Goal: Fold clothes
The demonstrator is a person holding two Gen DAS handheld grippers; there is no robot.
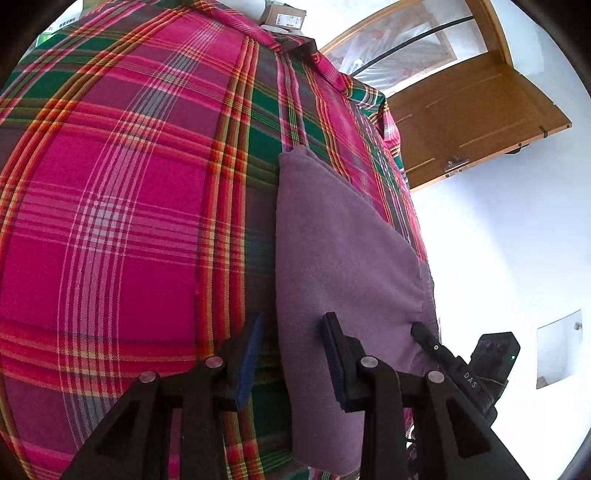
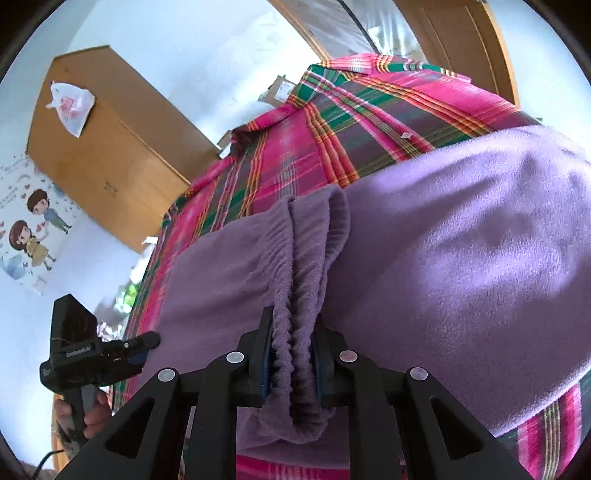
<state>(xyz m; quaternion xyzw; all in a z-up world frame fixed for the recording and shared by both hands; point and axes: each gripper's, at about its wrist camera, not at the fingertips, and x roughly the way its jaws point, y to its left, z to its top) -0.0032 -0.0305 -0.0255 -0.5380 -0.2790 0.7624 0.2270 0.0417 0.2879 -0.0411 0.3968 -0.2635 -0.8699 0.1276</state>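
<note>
A purple fleece garment [image 1: 343, 258] lies folded on a bed covered in pink, green and red plaid cloth [image 1: 122, 192]. My left gripper [image 1: 293, 336] is open, and the garment's left edge lies between its fingers. My right gripper [image 2: 293, 343] is shut on the garment's gathered elastic waistband [image 2: 299, 280], which bunches up between the pads. The rest of the purple garment [image 2: 461, 251] spreads to the right over the plaid cloth [image 2: 354, 122]. The right gripper [image 1: 423, 330] shows in the left wrist view at the garment's right edge. A hand [image 2: 88, 417] holds the left gripper [image 2: 147, 339] at lower left.
A wooden door [image 1: 469, 118] stands open beyond the bed's far end. A wooden cabinet [image 2: 107, 147] with a white plastic bag [image 2: 72, 107] on it stands by the wall. Cardboard boxes [image 1: 284, 16] sit past the far end. The bed's right edge [image 1: 410, 206] drops off to white floor.
</note>
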